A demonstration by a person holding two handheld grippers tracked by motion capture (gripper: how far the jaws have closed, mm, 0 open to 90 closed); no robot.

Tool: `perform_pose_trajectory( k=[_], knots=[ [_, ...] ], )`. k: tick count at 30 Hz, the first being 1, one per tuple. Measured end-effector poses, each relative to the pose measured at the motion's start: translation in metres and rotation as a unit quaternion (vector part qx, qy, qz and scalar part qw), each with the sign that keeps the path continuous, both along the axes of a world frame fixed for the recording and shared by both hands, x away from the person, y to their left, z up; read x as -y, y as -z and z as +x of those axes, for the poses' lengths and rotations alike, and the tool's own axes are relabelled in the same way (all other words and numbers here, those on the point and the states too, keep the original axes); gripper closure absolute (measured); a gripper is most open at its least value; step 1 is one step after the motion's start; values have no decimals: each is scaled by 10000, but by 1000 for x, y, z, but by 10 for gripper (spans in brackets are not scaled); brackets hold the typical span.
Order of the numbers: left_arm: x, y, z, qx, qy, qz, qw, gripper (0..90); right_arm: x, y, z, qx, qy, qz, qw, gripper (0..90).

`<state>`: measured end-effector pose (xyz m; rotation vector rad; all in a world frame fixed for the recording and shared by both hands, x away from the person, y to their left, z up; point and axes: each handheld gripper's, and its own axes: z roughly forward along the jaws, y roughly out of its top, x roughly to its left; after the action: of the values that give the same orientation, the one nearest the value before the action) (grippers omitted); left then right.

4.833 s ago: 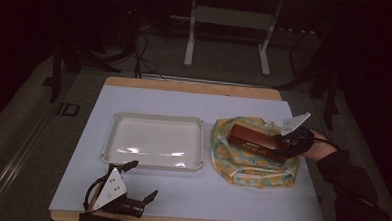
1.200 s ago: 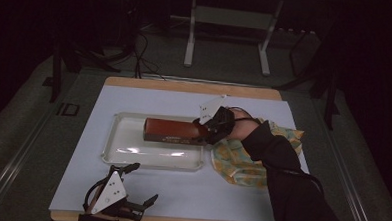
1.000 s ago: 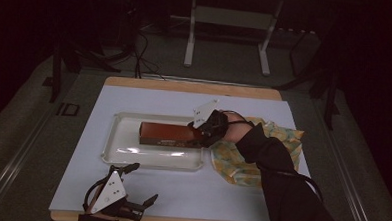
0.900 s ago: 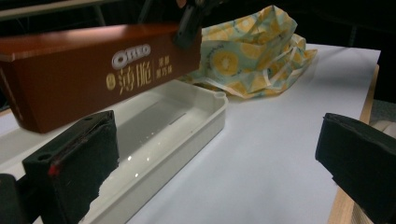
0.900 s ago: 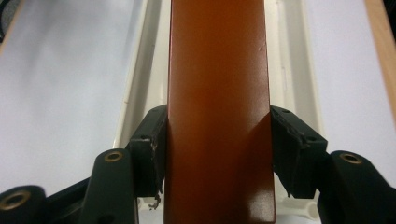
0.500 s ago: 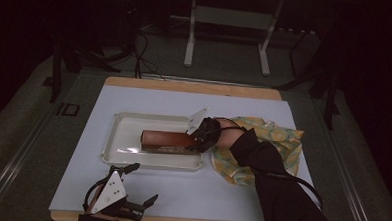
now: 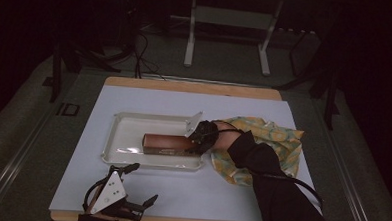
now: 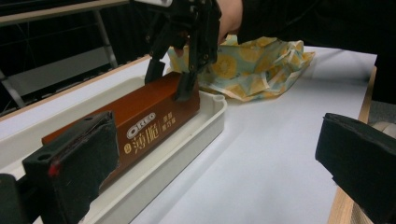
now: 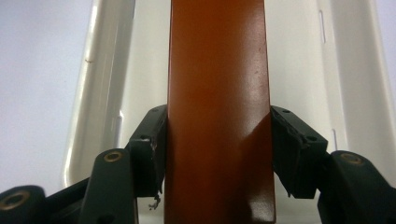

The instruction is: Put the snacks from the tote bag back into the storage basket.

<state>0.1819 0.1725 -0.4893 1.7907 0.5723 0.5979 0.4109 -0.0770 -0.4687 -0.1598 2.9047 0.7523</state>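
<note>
Dim room, a pale blue table [image 7: 180, 192] with a wooden edge. On it, a white tray [image 7: 118, 137] holds a long, glossy reddish-brown box [image 7: 165, 143] (white "OREO" lettering on one side), lying flat in the tray's right half. The right gripper [image 7: 198, 140] grips the box's near end, jaws pressed against both long sides. Just beside the tray lies a crumpled yellow-and-blue patterned cloth [image 7: 270, 139]. The left gripper [image 7: 115, 199] rests at the table's front edge, jaws spread apart around nothing.

dim lab or studio, white-topped table [image 7: 134, 95], metal stand legs [image 7: 190, 35], floor cables [image 7: 144, 53]
</note>
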Motion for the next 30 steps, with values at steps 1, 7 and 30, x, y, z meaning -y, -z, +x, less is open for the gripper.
perform_pose_trajectory(
  k=[1, 7, 30],
  knots=[
    [0, 0, 0, -1, 0, -2, 10000, 0, 0, 1, 1, -36, 26, -14, 10000, 426],
    [0, 0, 0, 16, 6, -3, 10000, 0, -2, 6, 1, -42, 85, -102, 9999, 422],
    [0, 0, 0, 27, 12, -14, 10000, 0, 9, -22, -2, -150, 219, 181, 9995, 341]
  ],
)
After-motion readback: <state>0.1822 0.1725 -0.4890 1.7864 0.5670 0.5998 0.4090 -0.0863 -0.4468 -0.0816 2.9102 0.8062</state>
